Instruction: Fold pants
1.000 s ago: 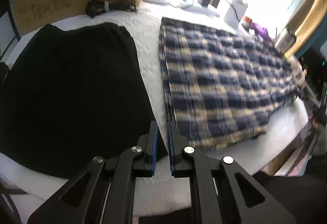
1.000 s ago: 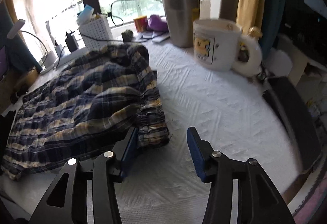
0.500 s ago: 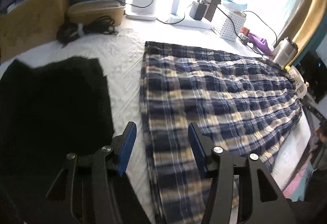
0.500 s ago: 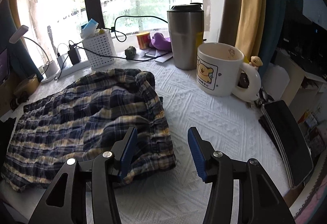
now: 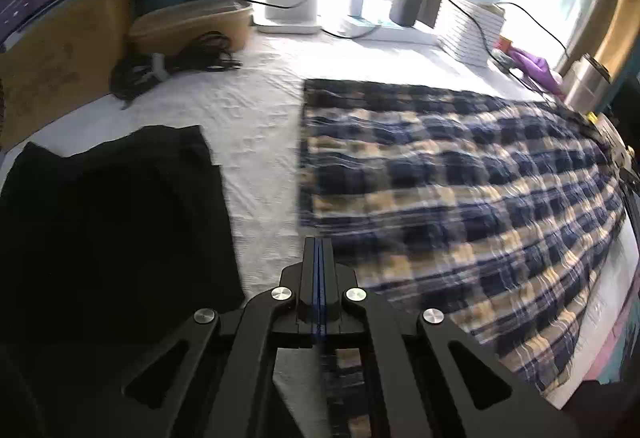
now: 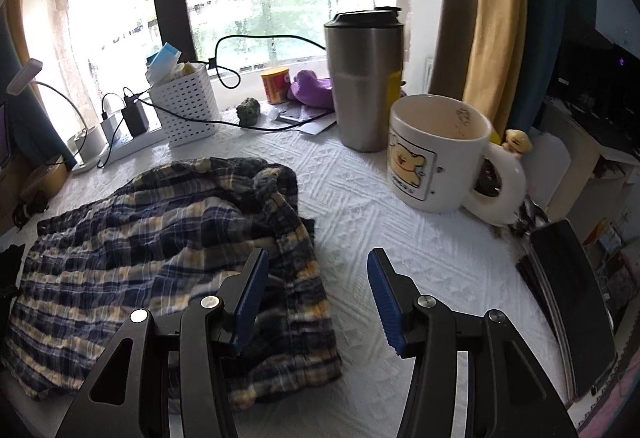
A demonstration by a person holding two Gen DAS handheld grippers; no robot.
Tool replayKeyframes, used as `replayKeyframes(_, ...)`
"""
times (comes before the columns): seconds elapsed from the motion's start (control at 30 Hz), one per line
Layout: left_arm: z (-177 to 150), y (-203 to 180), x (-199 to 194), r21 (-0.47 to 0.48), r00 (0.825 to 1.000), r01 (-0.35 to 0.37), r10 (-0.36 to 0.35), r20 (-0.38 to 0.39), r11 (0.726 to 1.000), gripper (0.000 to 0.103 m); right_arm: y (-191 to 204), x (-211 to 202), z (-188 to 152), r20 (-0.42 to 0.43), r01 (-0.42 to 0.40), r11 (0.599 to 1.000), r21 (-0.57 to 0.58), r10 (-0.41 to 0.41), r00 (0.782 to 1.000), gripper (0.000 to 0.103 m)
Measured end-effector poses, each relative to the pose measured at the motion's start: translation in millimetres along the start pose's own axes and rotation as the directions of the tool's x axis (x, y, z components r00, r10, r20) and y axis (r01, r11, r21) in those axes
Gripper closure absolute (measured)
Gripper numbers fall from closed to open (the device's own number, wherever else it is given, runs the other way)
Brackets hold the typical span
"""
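Observation:
The navy and yellow plaid pants [image 5: 460,178] lie spread flat on the white textured tablecloth [image 5: 260,118]. My left gripper [image 5: 318,242] has its jaws together at the pants' left edge, and plaid cloth shows beneath the fingers. In the right wrist view the bunched waistband end of the pants [image 6: 160,238] lies at the left. My right gripper [image 6: 316,266] hovers open just above it. Its left finger [image 6: 252,278] is over the cloth, its right finger over bare tablecloth, and nothing is pinched.
A black garment [image 5: 112,218] lies left of the pants. A bear mug [image 6: 440,154], a steel tumbler [image 6: 366,78] and a white basket [image 6: 186,108] stand by the window. A black flat pad [image 6: 568,298] lies at the right edge. Coiled cables [image 5: 172,66] and a cardboard box [image 5: 60,70] sit at back left.
My left gripper moved right from the black garment to the pants' left edge, opened around it, then closed. My right gripper rose a little and stayed open.

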State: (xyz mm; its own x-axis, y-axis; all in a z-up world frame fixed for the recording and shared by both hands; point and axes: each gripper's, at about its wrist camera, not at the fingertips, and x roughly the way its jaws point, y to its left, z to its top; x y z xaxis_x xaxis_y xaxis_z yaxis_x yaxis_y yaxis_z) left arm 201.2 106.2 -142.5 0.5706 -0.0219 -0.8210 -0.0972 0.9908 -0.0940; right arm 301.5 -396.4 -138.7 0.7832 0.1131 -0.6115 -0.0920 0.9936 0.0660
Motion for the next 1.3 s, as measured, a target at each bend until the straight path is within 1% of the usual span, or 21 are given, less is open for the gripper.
replayKeyframes(0.07, 1, 3, 2, -0.006, 1.000, 0.008, -0.008, -0.017, 1.000, 0.103, 5, 5, 5, -0.001, -0.020, 1.000, -0.006, 0.020, 1.000, 0.049)
replayKeyframes(0.17, 6, 8, 2, -0.055, 0.998, 0.050, -0.051, -0.021, 0.997, 0.103, 12, 10, 16, 0.005, -0.037, 0.999, -0.022, 0.038, 0.999, 0.049)
replayKeyframes(0.23, 10, 6, 5, -0.061, 0.997, 0.067, -0.069, -0.028, 0.996, 0.103, 14, 14, 25, 0.011, -0.047, 0.999, -0.024, 0.047, 0.999, 0.049)
replayKeyframes(0.27, 13, 3, 7, -0.053, 0.997, 0.071, -0.072, -0.025, 0.996, 0.100, 13, 16, 28, 0.014, -0.051, 0.998, -0.021, 0.052, 0.999, 0.049)
replayKeyframes(0.3, 15, 1, 9, -0.048, 0.997, 0.072, -0.073, -0.022, 0.996, 0.092, 13, 18, 33, 0.023, -0.062, 0.998, -0.015, 0.062, 0.998, 0.049)
replayKeyframes(0.33, 17, -1, 12, -0.049, 0.997, 0.072, -0.073, -0.025, 0.996, 0.081, 13, 19, 36, 0.031, -0.070, 0.997, -0.011, 0.071, 0.997, 0.049)
replayKeyframes(0.4, 20, -3, 18, -0.050, 0.997, 0.075, -0.077, -0.031, 0.996, 0.077, 15, 25, 42, 0.020, -0.089, 0.996, -0.020, 0.089, 0.996, 0.050)
replayKeyframes(0.53, 24, -7, 25, -0.032, 0.998, 0.056, -0.057, -0.026, 0.998, 0.077, 29, 41, 47, -0.025, -0.094, 0.992, -0.084, 0.092, 0.995, 0.050)
replayKeyframes(0.57, 26, -8, 27, -0.033, 0.998, 0.054, -0.055, -0.020, 0.998, 0.077, 32, 47, 47, -0.037, -0.087, 0.991, -0.098, 0.084, 0.996, 0.054)
replayKeyframes(0.6, 27, -8, 28, -0.035, 0.999, 0.052, -0.052, -0.011, 0.998, 0.077, 35, 53, 47, -0.051, -0.076, 0.991, -0.113, 0.071, 0.996, 0.063)
replayKeyframes(0.67, 28, -10, 30, -0.019, 0.999, 0.036, -0.036, 0.002, 0.999, 0.079, 37, 68, 48, -0.077, -0.051, 0.990, -0.131, 0.041, 0.996, 0.067)
replayKeyframes(0.7, 29, -13, 31, 0.011, 1.000, 0.016, -0.016, 0.009, 1.000, 0.090, 37, 73, 49, -0.084, -0.051, 0.990, -0.132, 0.040, 0.996, 0.074)
replayKeyframes(0.73, 29, -16, 33, 0.038, 1.000, -0.009, 0.008, 0.018, 0.999, 0.095, 37, 80, 50, -0.092, -0.046, 0.990, -0.134, 0.033, 0.995, 0.074)
replayKeyframes(0.83, 30, -12, 34, 0.031, 1.000, 0.000, 0.000, 0.022, 1.000, 0.099, 33, 99, 51, -0.122, -0.028, 0.993, -0.118, 0.014, 0.992, 0.074)
replayKeyframes(0.97, 31, -10, 35, 0.035, 1.000, -0.007, 0.006, 0.029, 0.999, 0.099, 28, 123, 51, -0.169, -0.005, 0.996, -0.086, -0.009, 0.986, 0.074)
replayKeyframes(1.03, 32, -11, 36, 0.038, 0.999, -0.016, 0.015, 0.030, 0.999, 0.099, 26, 128, 53, -0.174, 0.002, 0.998, -0.062, -0.013, 0.985, 0.074)
replayKeyframes(1.07, 33, -11, 36, 0.042, 0.999, -0.023, 0.022, 0.030, 0.999, 0.099, 26, 128, 55, -0.169, 0.007, 0.998, -0.060, -0.017, 0.985, 0.074)
replayKeyframes(1.13, 35, -10, 36, 0.031, 0.999, -0.027, 0.027, 0.018, 0.999, 0.099, 27, 125, 57, -0.155, 0.034, 0.998, -0.054, -0.042, 0.987, 0.067)
replayKeyframes(1.17, 35, -9, 36, 0.022, 1.000, -0.025, 0.025, 0.009, 0.999, 0.099, 27, 119, 58, -0.134, 0.049, 0.998, -0.047, -0.055, 0.989, 0.060)
replayKeyframes(1.23, 39, -6, 28, -0.003, 1.000, -0.009, 0.009, 0.014, 1.000, 0.099, 31, 101, 61, -0.086, 0.050, 0.998, -0.042, -0.053, 0.995, 0.060)
replayKeyframes(1.3, 43, -2, 18, -0.019, 0.999, 0.006, -0.005, 0.034, 1.000, 0.098, 37, 86, 63, -0.059, 0.047, 0.998, -0.052, -0.050, 0.997, 0.059)
